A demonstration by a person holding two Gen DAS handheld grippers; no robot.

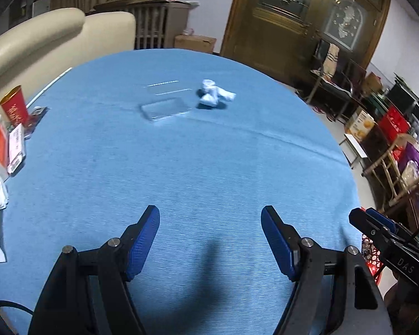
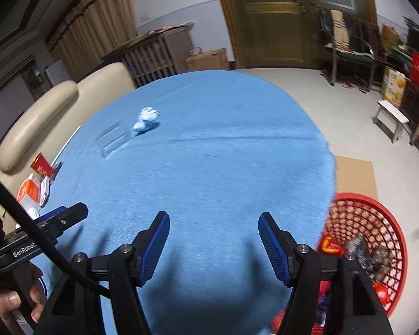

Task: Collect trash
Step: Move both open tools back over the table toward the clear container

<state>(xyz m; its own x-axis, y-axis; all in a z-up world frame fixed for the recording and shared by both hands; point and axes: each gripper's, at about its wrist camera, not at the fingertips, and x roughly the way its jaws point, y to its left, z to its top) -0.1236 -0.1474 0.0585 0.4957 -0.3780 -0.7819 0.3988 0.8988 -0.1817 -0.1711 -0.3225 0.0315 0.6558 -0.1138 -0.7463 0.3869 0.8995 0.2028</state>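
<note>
1. Blue-clothed surface carried crumpled white paper at its far side, beside a clear tray.
2. Your left gripper and right gripper hung with jaws open, empty.
3. Paper looked light and soft; you should pinch its bulky middle.

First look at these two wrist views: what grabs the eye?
The blue tablecloth fills both views, nearly bare in the middle. Far across it lies a crumpled white paper wad beside a clear plastic tray, with a red cup among clutter at the left edge. Both the left gripper and right gripper hang open and empty, and a red mesh basket holding trash sits on the floor at right.
</note>
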